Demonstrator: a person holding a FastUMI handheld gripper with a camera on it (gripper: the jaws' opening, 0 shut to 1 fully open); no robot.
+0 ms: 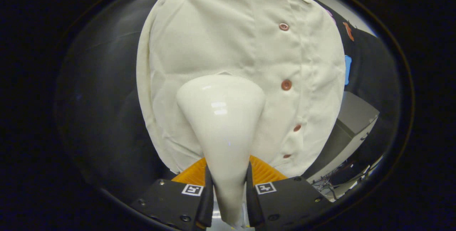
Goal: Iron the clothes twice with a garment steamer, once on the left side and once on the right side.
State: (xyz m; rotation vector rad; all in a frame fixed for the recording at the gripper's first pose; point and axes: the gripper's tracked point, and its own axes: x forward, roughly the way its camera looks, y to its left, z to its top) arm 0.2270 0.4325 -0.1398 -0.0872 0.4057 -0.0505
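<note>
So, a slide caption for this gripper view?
Gripper shut on white steamer, its head against cream shirt beside the button row.

Behind everything hangs the black cloth wall point(99, 92) of the booth, dark and smooth, running round from about seven o'clock up past eleven and again over at two o'clock. Down at four o'clock a grey box-like cabinet point(351, 124) stands against that cloth, its top face lighter than its side. Just below it, near five o'clock, a tangle of cables point(338, 179) lies on a pale floor point(356, 184), too small to sort out.
</note>
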